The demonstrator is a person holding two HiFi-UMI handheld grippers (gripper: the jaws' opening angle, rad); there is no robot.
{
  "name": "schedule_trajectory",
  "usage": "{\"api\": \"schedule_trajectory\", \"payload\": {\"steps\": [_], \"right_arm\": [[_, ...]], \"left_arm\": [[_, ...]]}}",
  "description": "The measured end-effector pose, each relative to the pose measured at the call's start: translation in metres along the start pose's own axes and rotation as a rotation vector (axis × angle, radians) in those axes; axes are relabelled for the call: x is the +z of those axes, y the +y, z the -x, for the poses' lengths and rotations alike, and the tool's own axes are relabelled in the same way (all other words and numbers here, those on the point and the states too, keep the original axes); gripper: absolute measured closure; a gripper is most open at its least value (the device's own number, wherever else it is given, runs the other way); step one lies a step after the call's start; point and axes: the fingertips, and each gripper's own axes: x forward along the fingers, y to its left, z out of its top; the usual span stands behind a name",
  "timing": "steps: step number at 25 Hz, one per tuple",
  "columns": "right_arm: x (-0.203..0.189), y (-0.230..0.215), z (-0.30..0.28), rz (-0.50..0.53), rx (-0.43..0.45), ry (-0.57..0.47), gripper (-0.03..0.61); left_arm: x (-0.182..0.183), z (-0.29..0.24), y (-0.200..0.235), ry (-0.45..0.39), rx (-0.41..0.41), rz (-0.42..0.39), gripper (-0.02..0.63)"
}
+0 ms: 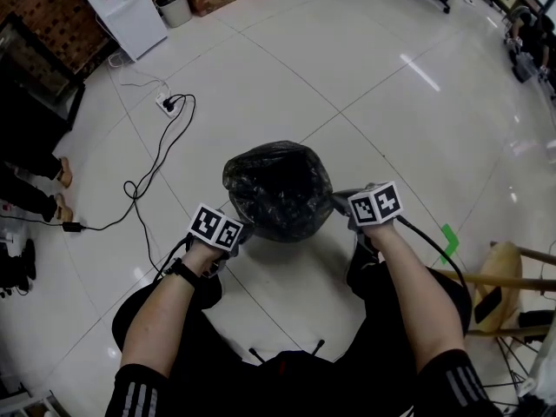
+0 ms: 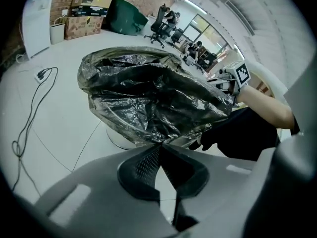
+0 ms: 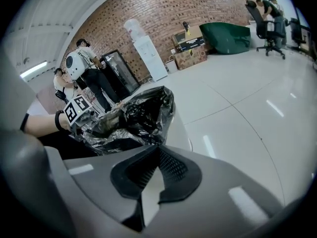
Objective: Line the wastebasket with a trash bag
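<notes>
A black trash bag [image 1: 278,189] is draped over the white wastebasket, whose side shows under the bag [image 2: 115,139] and in the right gripper view [image 3: 181,127]. My left gripper [image 1: 241,233] is at the bag's near left edge. Its jaws are shut, pinching the bag's rim [image 2: 161,144]. My right gripper [image 1: 343,205] is at the bag's near right edge, shut on the rim as well [image 3: 157,146]. The bag's film [image 2: 148,93] billows loosely between the two. Each gripper's marker cube shows in the other's view: the right one [image 2: 239,74], the left one [image 3: 77,110].
A power strip with a black cable [image 1: 169,104] lies on the tiled floor at the left. A white water dispenser [image 1: 122,7] and a small bin [image 1: 174,7] stand far back. A wooden stool [image 1: 504,285] is at the right. A bystander's feet [image 1: 62,176] are at the left edge.
</notes>
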Motion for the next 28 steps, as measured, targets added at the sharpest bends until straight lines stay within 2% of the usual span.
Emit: {"api": "schedule_trajectory", "payload": {"steps": [4,10,17,20,21,24,28], "right_arm": [[-0.011,-0.014,-0.012,-0.013,-0.036,0.027,0.572],[-0.014,-0.024,-0.030,-0.021,-0.071,0.017,0.572],[-0.012,-0.026,-0.043,-0.045,-0.077,-0.011,0.572],[-0.010,-0.026,-0.045,-0.047,-0.070,-0.020,0.569],[-0.009,-0.027,-0.045,-0.049,-0.070,-0.019,0.560],[-0.006,-0.028,-0.038,-0.054,-0.075,-0.006,0.469],[-0.005,-0.018,-0.023,-0.027,-0.068,0.028,0.440]], "left_arm": [[-0.003,-0.006,0.019,0.030,0.066,-0.011,0.613],[0.000,-0.013,0.050,0.027,0.161,0.011,0.613],[-0.001,-0.024,0.069,0.018,0.204,0.046,0.612],[-0.003,-0.028,0.073,0.018,0.209,0.042,0.588],[-0.002,-0.027,0.075,0.017,0.214,0.039,0.568],[0.002,-0.020,0.079,0.009,0.227,0.034,0.522],[0.003,-0.005,0.078,0.009,0.220,0.034,0.500]]}}
